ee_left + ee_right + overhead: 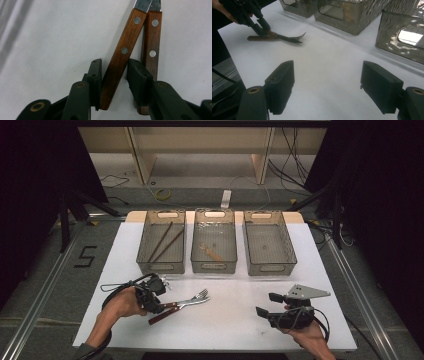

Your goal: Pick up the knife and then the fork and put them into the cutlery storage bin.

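Left gripper (113,75) straddles the nearer wooden fork handle (122,55) on the white desk (240,320), jaws partly closed, one pad touching, the other just off it. A second fork handle (152,47) lies just outside the far jaw. Best to squeeze square on one handle only, then lift straight up. Right gripper (328,87) hangs wide open, holding nothing, well apart from the forks.

A single mark can be read: a dark numeral "5" (86,256) taped on the grey floor (45,270), left of the table (300,320); nothing else carries legible writing
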Tool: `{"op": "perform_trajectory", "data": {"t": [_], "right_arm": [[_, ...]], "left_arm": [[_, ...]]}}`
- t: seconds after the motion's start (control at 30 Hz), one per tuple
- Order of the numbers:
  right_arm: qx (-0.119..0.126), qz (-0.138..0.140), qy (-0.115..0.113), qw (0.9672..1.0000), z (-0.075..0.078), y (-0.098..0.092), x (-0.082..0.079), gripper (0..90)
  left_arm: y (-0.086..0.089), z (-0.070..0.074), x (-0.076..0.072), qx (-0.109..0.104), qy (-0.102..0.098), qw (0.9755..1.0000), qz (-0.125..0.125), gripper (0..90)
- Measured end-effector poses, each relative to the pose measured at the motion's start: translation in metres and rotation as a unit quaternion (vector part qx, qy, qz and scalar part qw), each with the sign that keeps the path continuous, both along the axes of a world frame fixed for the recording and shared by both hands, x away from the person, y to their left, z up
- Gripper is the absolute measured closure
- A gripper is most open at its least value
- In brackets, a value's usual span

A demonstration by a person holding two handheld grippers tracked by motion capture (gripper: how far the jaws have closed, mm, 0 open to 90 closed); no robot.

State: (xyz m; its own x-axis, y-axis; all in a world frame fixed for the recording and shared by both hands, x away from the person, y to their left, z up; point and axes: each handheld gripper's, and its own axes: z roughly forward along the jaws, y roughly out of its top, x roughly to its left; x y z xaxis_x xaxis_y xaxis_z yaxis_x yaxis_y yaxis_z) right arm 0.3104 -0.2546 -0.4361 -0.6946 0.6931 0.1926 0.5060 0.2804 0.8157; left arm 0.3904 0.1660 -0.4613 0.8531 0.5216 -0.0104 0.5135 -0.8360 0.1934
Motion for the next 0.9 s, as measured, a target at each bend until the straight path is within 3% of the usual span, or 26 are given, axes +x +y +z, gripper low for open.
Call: {"op": "perform_trajectory", "data": {"t": [0.23, 0.4, 0.43, 0.6, 0.9], "right_arm": [[0.001, 0.0, 0.001, 1.0, 0.0, 0.0, 0.001, 28.0], [0.0, 0.0, 0.001, 1.0, 0.0, 0.0, 0.0, 28.0], [0.0, 0.0, 0.001, 1.0, 0.0, 0.0, 0.0, 28.0], [0.0, 0.001, 0.0, 1.0, 0.0, 0.0, 0.0, 28.1], [0.001, 0.002, -0.002, 1.0, 0.001, -0.001, 0.0, 28.1]], "left_arm": [[-0.001, 0.001, -0.002, 0.003, -0.001, 0.9997, -0.024, 69.6], [-0.001, 0.0, -0.003, -0.007, -0.003, 0.9995, -0.03, 72.4], [-0.001, 0.001, -0.003, 0.001, -0.004, 0.9992, -0.041, 73.1], [-0.001, 0.001, -0.004, 0.0, -0.004, 0.9989, -0.046, 74.9], [-0.006, 0.013, -0.008, -0.032, -0.002, 0.9989, -0.034, 75.2]]}}
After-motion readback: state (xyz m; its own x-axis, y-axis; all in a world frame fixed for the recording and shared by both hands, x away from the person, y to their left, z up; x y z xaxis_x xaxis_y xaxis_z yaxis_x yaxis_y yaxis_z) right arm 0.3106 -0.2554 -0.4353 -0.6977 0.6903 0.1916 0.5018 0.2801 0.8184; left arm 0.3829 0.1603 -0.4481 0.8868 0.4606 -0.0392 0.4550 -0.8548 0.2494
